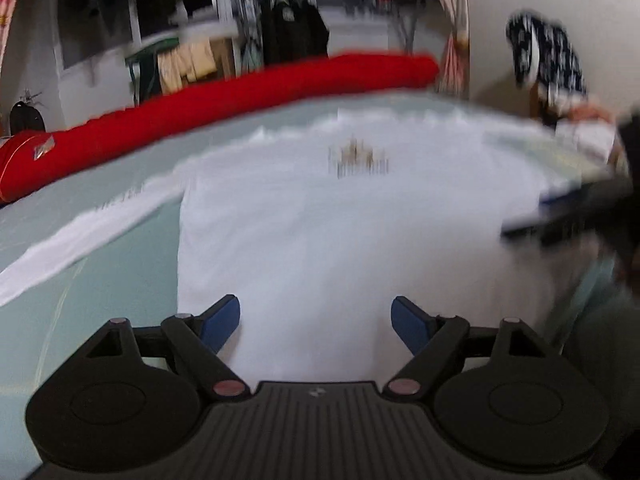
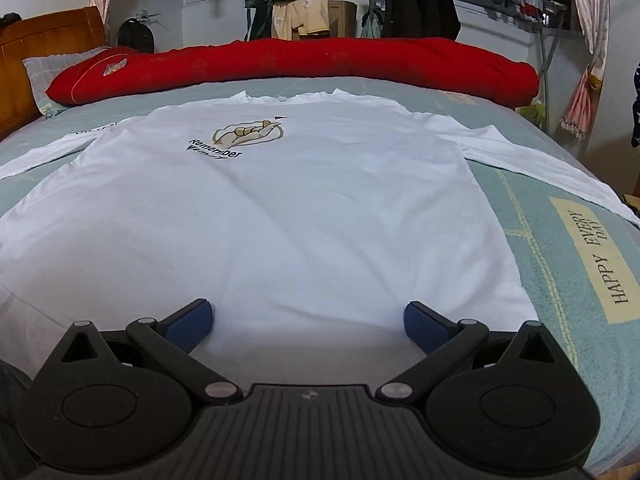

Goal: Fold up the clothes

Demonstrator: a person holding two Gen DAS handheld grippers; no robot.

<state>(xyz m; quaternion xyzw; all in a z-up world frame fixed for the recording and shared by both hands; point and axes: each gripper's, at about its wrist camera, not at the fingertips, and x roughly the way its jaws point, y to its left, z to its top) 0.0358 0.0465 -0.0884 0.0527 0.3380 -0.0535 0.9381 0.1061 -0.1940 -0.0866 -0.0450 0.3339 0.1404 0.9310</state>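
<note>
A white long-sleeved shirt [image 2: 280, 208] with a chest print lies flat and face up on the bed, both sleeves spread sideways. My right gripper [image 2: 308, 316] hovers open over the shirt's hem with nothing between its blue pads. In the blurred left wrist view the same shirt [image 1: 320, 232] fills the middle. My left gripper [image 1: 316, 318] is open above the hem near the shirt's left side. At the right edge of the left wrist view, the other gripper [image 1: 560, 216] shows as a dark smear.
The bed has a pale green cover [image 2: 568, 240] with a "HAPPY EVERY DAY" label on the right. A long red quilt roll [image 2: 304, 64] lies across the far side. A wooden headboard [image 2: 44, 52] stands at the left. Clothes racks [image 2: 416, 12] stand behind.
</note>
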